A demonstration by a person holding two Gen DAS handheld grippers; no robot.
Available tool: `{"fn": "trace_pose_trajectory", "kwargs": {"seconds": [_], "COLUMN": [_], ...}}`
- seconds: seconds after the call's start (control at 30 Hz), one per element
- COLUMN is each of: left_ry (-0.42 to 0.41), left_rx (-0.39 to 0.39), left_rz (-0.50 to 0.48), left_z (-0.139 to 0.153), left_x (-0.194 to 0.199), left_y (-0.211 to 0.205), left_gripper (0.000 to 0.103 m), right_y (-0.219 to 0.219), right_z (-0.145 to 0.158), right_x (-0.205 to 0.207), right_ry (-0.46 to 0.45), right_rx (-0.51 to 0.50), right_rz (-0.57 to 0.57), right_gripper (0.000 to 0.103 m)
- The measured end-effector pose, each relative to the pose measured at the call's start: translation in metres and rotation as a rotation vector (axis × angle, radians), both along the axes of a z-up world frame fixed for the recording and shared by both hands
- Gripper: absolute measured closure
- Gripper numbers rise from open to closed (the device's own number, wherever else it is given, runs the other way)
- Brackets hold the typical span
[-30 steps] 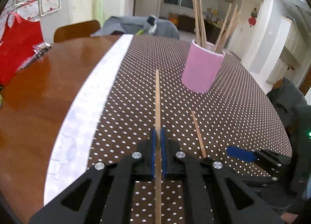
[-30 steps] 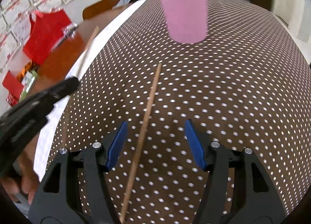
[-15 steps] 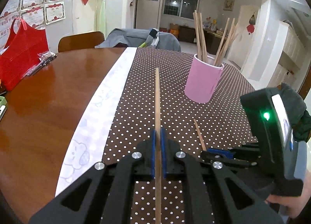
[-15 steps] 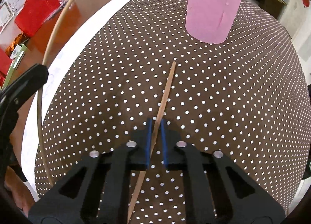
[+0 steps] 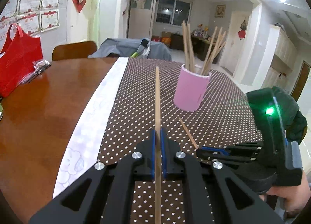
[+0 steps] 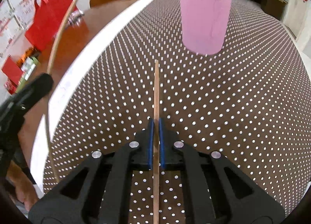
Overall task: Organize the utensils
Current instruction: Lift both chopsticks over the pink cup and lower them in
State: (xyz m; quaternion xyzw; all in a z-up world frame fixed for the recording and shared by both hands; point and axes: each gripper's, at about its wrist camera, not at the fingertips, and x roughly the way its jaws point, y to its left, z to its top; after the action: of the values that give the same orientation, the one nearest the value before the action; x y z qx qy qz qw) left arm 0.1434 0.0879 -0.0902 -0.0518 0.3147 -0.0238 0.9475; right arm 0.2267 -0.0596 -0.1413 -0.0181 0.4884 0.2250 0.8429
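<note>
Standing by table: each of the person's hands carried a gripper; each gripper carried one chopstick.
Left gripper [image 5: 157, 136]: blue pads pressed together on the left chopstick [image 5: 157, 95], pinching it partway along, with the free end pointing forward over the polka-dot cloth [image 5: 223, 119].
Right gripper [image 6: 155, 126]: pads likewise clamped on the right chopstick [image 6: 156, 91]; shaft ran straight ahead from the jaws, tail end passing back under the frame.
Key relation: the pink cup [image 6: 205, 23] stood ahead of the right gripper and a little to its right, upright on the cloth. The right chopstick's long axis pointed just left of the cup, its tip short of the base.
From the left view: cup [image 5: 191, 89] lay forward and to the right of the held stick, farther off.
Nearer hand: the right, judging by how large the cup loomed in its view.
Judgement: each stick lay nearly flat and would need tipping upright above the rim before dropping in.
Cup appearance: plain pink cylinder, open top, a faint vertical seam on the wall.
Contents: bundle of sticks [image 5: 202, 49] already standing inside, fanned in two leaning groups.
Chopsticks: thin, pale brown wood, tapered.
Cloth: no loose sticks seen lying on it.
</note>
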Motion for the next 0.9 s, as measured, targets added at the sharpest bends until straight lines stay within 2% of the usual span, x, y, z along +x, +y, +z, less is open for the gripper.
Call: {"fn": "trace_pose_trajectory", "kwargs": {"seconds": [0.47, 0.73, 0.9], "left_ry": [-0.160, -0.260, -0.312], "left_rx": [-0.041, -0.040, -0.028], "left_rz": [-0.114, -0.175, -0.198], "left_z": [0.037, 0.065, 0.084], "left_x": [-0.010, 0.004, 0.022], "left_y": [-0.038, -0.068, -0.084], "left_gripper": [0.097, 0.097, 0.097], "right_y": [-0.064, -0.089, -0.099], "right_z": [0.075, 0.111, 0.123], "right_x": [-0.045, -0.044, -0.038], "right_ry": [-0.283, -0.447, -0.536], "right_rx": [0.254, 0.346, 0.393], "right_rz": [-0.044, -0.116, -0.152], "right_gripper": [0.097, 0.097, 0.097]}}
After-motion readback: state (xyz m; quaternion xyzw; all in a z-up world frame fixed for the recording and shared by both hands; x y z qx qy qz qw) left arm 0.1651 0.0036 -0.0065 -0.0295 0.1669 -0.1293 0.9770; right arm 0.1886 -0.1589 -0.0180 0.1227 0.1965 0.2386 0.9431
